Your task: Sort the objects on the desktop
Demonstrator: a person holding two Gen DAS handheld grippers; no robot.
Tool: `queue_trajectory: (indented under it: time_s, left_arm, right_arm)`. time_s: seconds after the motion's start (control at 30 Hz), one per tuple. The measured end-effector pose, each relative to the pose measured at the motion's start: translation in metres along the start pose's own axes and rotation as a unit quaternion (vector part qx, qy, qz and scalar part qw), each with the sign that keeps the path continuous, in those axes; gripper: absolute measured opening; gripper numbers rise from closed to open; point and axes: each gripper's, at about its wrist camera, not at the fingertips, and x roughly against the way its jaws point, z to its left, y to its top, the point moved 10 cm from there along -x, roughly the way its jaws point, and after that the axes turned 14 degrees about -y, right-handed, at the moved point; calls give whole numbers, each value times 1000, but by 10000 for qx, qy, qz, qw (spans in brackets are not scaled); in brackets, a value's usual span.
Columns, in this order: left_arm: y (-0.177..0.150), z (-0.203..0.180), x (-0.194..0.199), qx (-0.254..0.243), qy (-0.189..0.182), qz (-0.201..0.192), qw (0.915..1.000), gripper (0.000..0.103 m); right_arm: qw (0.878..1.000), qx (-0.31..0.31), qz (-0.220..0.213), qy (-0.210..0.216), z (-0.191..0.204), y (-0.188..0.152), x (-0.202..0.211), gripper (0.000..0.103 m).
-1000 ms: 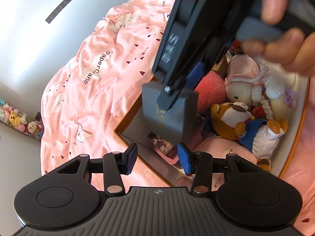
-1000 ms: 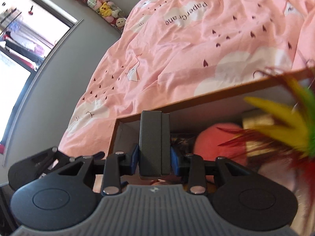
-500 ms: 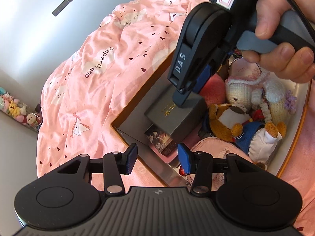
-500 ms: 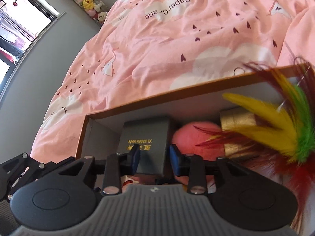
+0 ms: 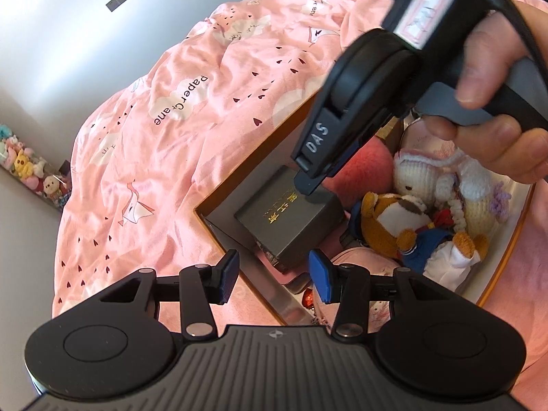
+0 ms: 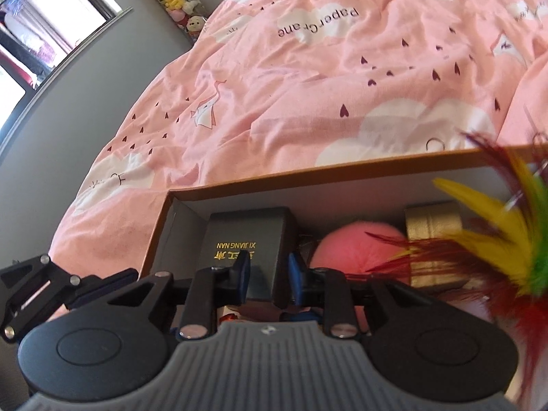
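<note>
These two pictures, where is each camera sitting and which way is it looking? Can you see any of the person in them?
Left wrist view: sits on the left gripper, looking down at the cardboard box on the pink bedspread; shows the person's hand holding the right gripper.
Right wrist view: sits on the right gripper, looking down into the box corner; its jaws are closing, nothing pinched; no hand shows.
Shared: the dark grey box with gold lettering, the pink plush ball, the bedspread.
</note>
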Motion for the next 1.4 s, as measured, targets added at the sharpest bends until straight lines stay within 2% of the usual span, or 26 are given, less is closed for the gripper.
queue_trajectory:
  time_s: [0.3, 0.5, 0.63, 0.77, 0.93, 1.1, 1.23, 1.4]
  left_arm:
    - [6, -19, 20, 175, 33, -169, 9997, 53]
    - [7, -36, 33, 591, 91, -338, 9976, 53]
    - [10, -43, 46, 970, 188, -675, 9928, 53]
    - [14, -49, 58, 1534, 224, -1058, 9822, 53]
    - [16, -57, 68, 2121, 304, -1355, 9673, 53]
    - [14, -65, 73, 2676, 399, -1512, 9507, 53]
    - [4, -66, 67, 3278, 364, -1581, 9307, 53]
    - [-8, -71, 60, 3551, 646, -1586, 9190, 54]
  right_arm:
    - [9951, 613, -683, -356, -4, -20, 54, 28]
    - [9874, 715, -1196, -749, -19, -42, 90, 32]
    - [9829, 706, -1405, -955, -33, -54, 107, 35]
    - [9808, 615, -1514, -1066, -44, -69, 119, 37]
    - [9802, 678, -1478, -1134, -52, -85, 122, 37]
    - [9794, 727, -1487, -1160, -61, -99, 127, 40]
    - [9793, 725, -1488, -1167, -71, -108, 128, 42]
    - [9807, 638, -1455, -1138, -80, -113, 124, 44]
